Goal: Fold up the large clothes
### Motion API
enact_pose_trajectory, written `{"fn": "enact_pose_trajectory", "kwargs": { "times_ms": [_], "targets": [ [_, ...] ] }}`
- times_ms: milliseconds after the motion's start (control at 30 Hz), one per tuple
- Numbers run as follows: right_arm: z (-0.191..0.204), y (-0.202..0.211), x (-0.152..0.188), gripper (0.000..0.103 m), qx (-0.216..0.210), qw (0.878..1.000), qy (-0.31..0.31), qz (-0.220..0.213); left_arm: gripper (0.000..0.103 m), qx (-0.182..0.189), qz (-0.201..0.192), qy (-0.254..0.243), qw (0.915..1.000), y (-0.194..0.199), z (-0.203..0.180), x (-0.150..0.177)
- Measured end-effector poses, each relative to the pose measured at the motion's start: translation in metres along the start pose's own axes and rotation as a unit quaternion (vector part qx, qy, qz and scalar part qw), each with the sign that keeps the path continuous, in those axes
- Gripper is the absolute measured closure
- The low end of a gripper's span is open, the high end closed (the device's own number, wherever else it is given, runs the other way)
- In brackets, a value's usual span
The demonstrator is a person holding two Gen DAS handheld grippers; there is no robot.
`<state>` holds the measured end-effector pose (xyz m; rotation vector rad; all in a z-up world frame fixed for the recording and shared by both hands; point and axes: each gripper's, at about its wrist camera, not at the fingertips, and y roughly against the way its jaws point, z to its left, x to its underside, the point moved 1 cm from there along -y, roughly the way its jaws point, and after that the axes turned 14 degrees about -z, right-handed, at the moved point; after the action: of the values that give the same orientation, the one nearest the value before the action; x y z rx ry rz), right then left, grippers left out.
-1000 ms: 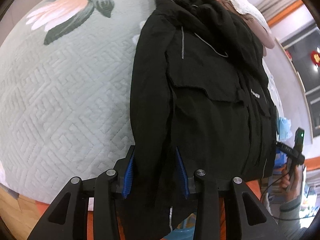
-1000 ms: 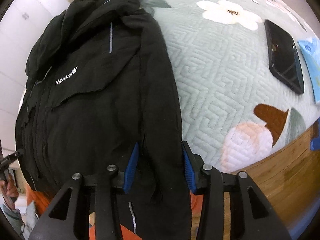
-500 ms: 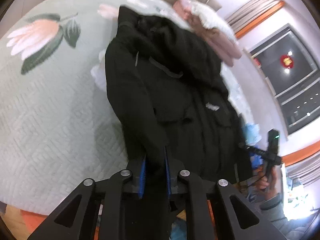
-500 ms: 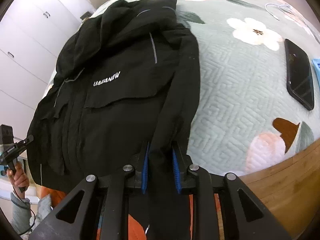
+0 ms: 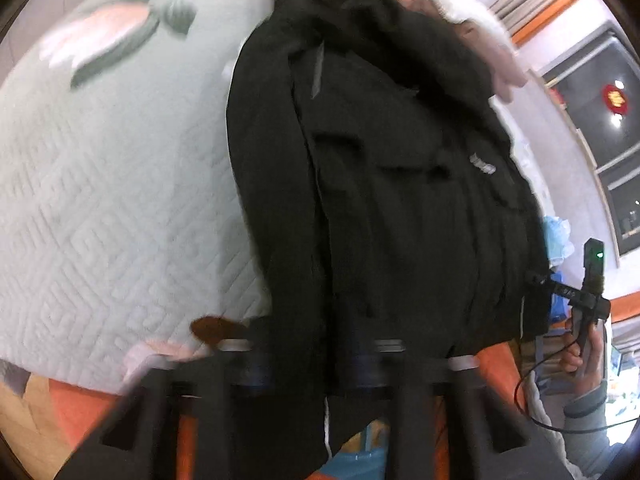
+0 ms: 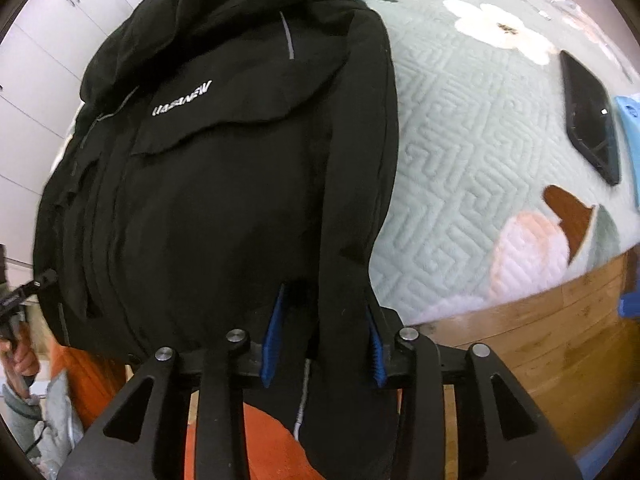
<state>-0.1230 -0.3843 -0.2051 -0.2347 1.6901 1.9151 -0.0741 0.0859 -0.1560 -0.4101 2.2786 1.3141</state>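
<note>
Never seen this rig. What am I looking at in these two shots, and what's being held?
There is no robot here. A person holds a two-finger gripper in each hand, and each gripper carries a fisheye camera looking along its fingers. One picture, blurred, is from the left gripper; the other is from the right gripper. Both look down on a black jacket lying on a pale green quilted bedspread with flower prints. A dark phone lies beside the jacket. The left jaws have just been closing and look shut on the jacket's lower edge. The right jaws have just been opening and stand apart, with jacket fabric between them.
</note>
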Motion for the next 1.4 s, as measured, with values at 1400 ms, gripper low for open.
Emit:
{"fn": "enact_pose_trajectory", "kwargs": {
  "times_ms": [1400],
  "targets": [
    [-0.003,-0.165,-0.349,0.082,-0.052,0.976,-0.185,-0.098,0.083,0.039,-0.097,0.161,0.9814,-0.214,0.051,-0.331]
  ]
}}
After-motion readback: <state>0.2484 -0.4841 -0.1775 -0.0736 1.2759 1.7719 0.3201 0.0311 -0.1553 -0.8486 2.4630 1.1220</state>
